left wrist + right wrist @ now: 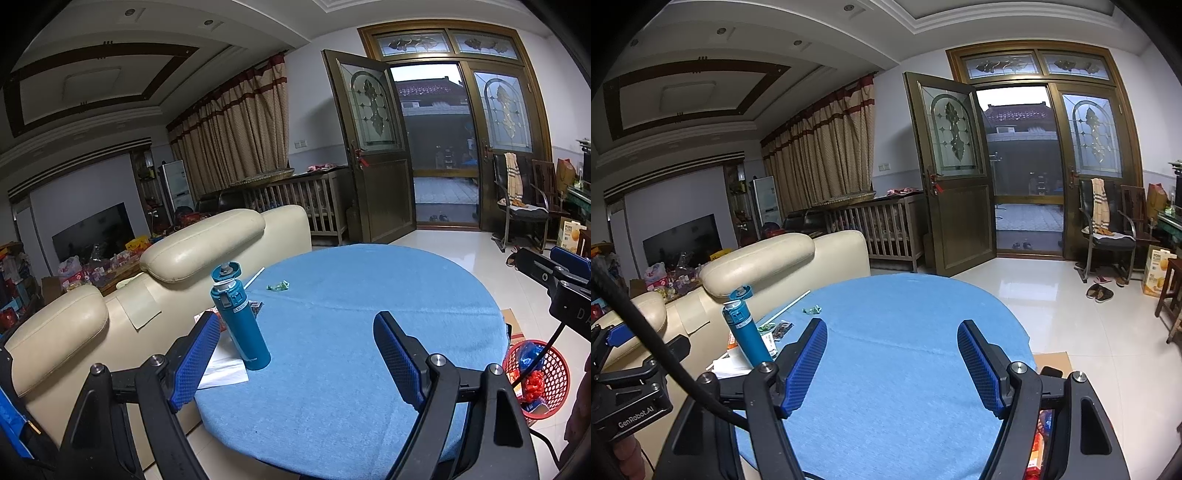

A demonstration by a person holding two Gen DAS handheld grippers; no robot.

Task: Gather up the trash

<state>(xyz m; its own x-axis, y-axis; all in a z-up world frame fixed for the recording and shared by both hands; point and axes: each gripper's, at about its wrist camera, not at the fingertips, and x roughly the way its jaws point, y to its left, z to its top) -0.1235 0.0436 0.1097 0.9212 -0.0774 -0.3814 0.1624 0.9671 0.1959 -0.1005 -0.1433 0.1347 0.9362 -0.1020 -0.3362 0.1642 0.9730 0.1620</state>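
1. Green crumpled wrapper (277, 285) lying on the blue tablecloth (351, 332) at the far left part of the round table, apart from everything else; seen again from the right wrist as a small green scrap (812, 309).
2. Nearer the left edge: more small packets (777, 329), a thin white straw (786, 308), white paper (225, 365) under and beside the teal flask (242, 325), which stands upright with its lid flipped open.
3. Red mesh waste basket (537, 380) standing on the floor off the right side of the table, already holding red and blue litter; likely the drop point.
4. Left gripper (291, 354) hovering above the cloth, jaws spread wide, nothing between the pads; wrapper well ahead of it and slightly left of its centre line, flask just beside its left finger.
5. Right gripper (892, 363) likewise wide open and empty, over the near-middle of the table; wrapper ahead and to its left, well apart.
6. Judged step: reaching for the green wrapper. Best done with the left gripper, being on that side: advance past the flask without brushing it, straddle the wrapper, press the tips to the cloth, close gently to avoid pinching fabric.
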